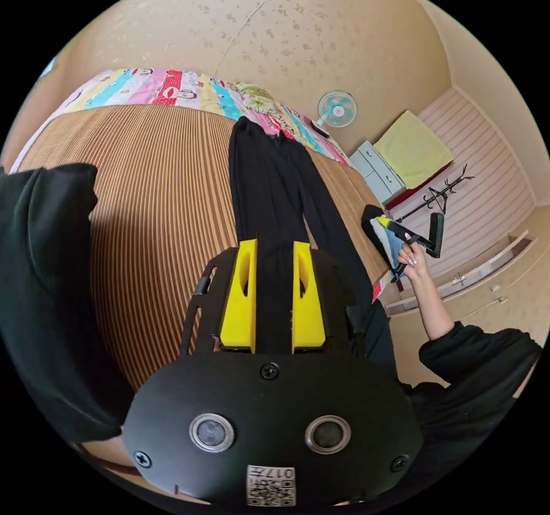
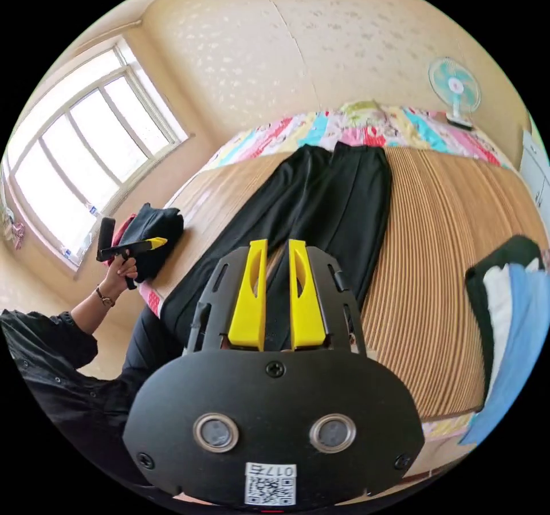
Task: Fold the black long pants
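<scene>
The black long pants [image 1: 269,183] lie flat and lengthwise on a striped bed mat [image 1: 154,194], waist at the far end and leg ends hanging over the near edge. My left gripper [image 1: 275,247] hovers above the legs, its yellow jaws apart with nothing between them. In the right gripper view the pants [image 2: 332,205] spread out ahead of my right gripper [image 2: 278,244], whose jaws stand a little apart and hold nothing. A hand holds the right gripper [image 1: 384,221] off the bed's side. The left gripper [image 2: 160,242] is likewise held in a hand beside the bed.
A black garment [image 1: 46,286] lies on the mat's one side, and a pile of black, white and blue clothes [image 2: 510,303] on the other. A patterned sheet [image 1: 172,88], a fan [image 2: 455,86], a dresser [image 1: 375,168], a coat rack [image 1: 438,194] and a window [image 2: 86,148] surround the bed.
</scene>
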Demonstrator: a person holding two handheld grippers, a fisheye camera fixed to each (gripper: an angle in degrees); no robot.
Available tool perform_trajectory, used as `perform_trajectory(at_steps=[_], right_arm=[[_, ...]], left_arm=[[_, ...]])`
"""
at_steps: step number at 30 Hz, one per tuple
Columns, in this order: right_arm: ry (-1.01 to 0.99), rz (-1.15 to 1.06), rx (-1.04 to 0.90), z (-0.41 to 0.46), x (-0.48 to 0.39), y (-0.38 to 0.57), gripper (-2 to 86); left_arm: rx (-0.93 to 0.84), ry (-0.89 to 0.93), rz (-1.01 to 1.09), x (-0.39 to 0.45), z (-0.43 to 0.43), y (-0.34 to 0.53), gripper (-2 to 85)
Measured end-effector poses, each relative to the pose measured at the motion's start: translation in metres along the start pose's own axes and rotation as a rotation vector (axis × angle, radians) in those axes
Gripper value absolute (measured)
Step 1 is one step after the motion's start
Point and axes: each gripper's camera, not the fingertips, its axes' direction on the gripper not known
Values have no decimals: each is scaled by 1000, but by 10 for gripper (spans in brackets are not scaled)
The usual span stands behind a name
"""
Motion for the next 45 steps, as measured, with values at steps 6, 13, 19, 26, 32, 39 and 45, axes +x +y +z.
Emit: perform_trajectory(at_steps=[6,13,19,26,32,39,45], right_arm=[[87,360,2,-4,54,182,97],[-8,335,-123,15,69,239,117],[46,285,-257,41,66,233,109],[-50,252,-330,37,66,260,45],[-157,128,-219,-19,23,267,25],[-421,-152,-60,-66,-76,191,27],[-422,-115,5,-29,-99,123,69]], left_arm=[[-30,-161,2,19,13,118,117],[-55,-189,-241,-16,44,177,53],[-247,-177,-66,20,73,187,31],[-85,-183,-198,12,20,224,50],[0,-81,-76,48,-28,211,60],[-24,221,122,114,-38,178,87],[-1,231,112,125,-45,177,90]])
